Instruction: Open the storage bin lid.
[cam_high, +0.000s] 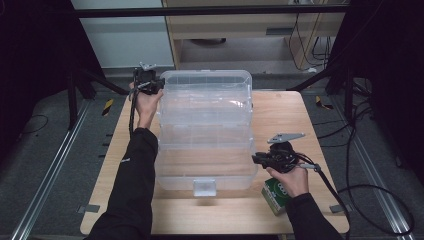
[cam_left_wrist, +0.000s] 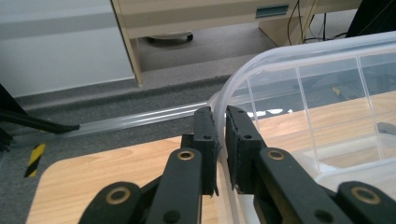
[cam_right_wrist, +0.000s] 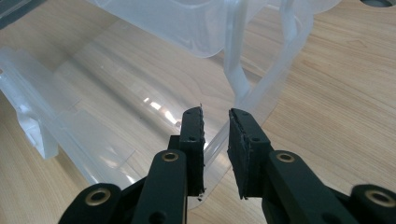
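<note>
— Where do things stand with the clear storage box (cam_high: 205, 131)?

— It sits in the middle of the desk (cam_high: 280, 112), opened out in stepped tiers, latch tab toward you. Your left gripper (cam_left_wrist: 220, 135) is at the far left corner of the top tier, and its fingers (cam_left_wrist: 204, 140) are nearly shut with the thin rim of that tier running between them — a pinch on the rim, as far as the left gripper view shows. In the high view you can see that hand (cam_high: 146, 100) pressed right up against the box's far corner.

— And the right side?

— Your right gripper (cam_right_wrist: 215, 140) is at the near right edge of the lower tier. Its fingers (cam_right_wrist: 246, 144) stand a little apart, astride the clear edge, but I can't see them pressing it; I'd call them open, not yet gripping. A green packet (cam_high: 276, 196) lies on the desk just under your right hand (cam_high: 290, 177).

— So which step is this?

— Judging by the grip, you're steadying or moving the upper tier — either folding the box shut or spreading it wider; I can't tell which.

— What does the next move need?

— Close the right fingers on the lower edge so the base can't slide, then swing the top tier with the left in one smooth arc. Thin plastic flexes, so keep the pinch square on the rim.
</note>
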